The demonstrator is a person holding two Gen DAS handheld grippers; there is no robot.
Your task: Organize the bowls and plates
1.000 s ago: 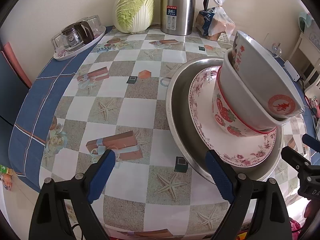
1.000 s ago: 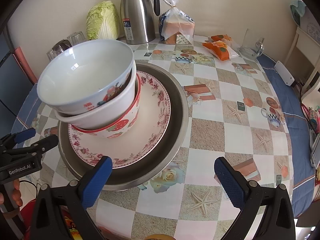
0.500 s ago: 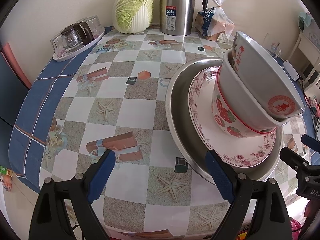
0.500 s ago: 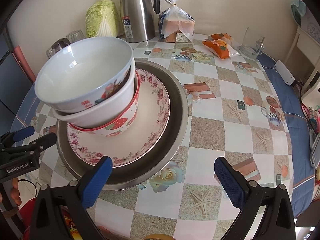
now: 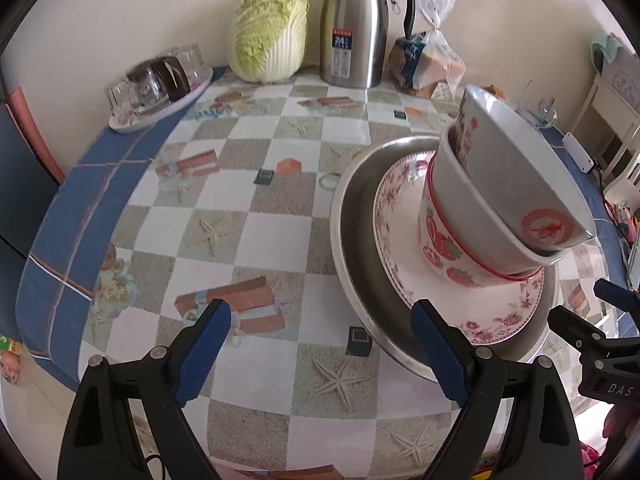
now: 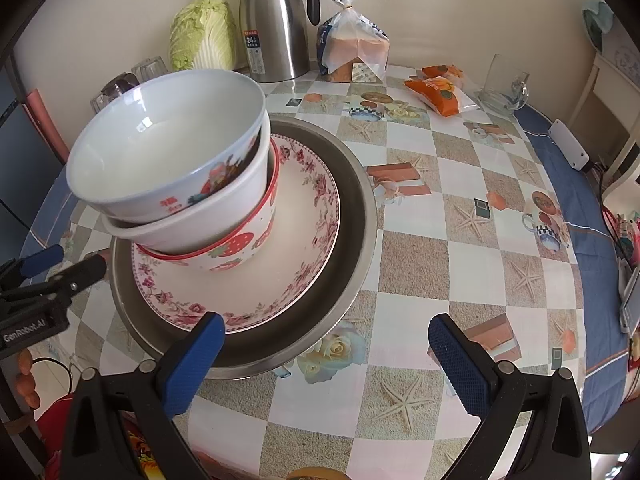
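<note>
Your left gripper sits at the lower centre of its view, jaws spread wide, gripping nothing, over the checkered tablecloth. To its right stands the metal basin, holding the floral plate; on that plate the strawberry bowl carries two tilted white bowls. Your right gripper likewise stands spread and empty, its left pad over the basin's near rim.

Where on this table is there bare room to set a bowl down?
Bare checkered cloth lies between the glass tray and the steel basin, and right of the basin toward the blue border. The back edge is crowded: cabbage, thermos, bread bag, snack packet.
</note>
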